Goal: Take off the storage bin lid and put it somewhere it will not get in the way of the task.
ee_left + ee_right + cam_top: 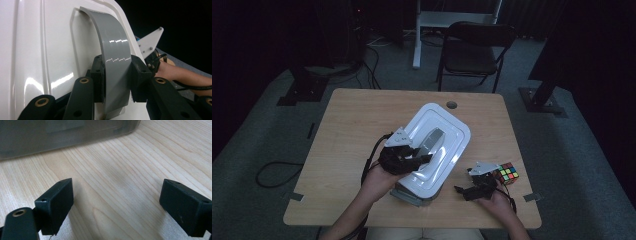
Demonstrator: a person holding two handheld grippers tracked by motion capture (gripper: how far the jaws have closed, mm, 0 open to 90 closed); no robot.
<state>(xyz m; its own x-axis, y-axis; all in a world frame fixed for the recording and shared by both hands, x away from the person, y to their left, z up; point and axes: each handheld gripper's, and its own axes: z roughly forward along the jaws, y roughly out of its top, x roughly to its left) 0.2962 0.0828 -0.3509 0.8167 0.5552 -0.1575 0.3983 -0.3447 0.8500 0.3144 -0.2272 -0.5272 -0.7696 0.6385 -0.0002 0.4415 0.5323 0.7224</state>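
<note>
The white lid (439, 145) with its grey handle (113, 55) sat on a box near the middle of the wooden table (352, 150), tipped up a little at the front. The left gripper (424, 159) had its two black jaws pressed on the grey handle, one on each side – it was pinching the handle tight. In the left gripper view the handle curved up and away from the lid, shiny and bent like a bow.

The right gripper (458, 190) sat to the right of the lid, near the front edge of the table. Its jaws were spread wide and held nothing – bare wood showed between them. Its fingertips (56, 205) hung just over the table top, and the dark side of the box (62, 135) was close ahead of them.

A colourful puzzle cube (508, 173) lay right of the lid, just beside the right gripper. Left of the lid the table was bare wood, with lots of room. Behind the lid, a small round hole (451, 105) sat near the far edge. Past the table stood a dark chair (474, 47).
</note>
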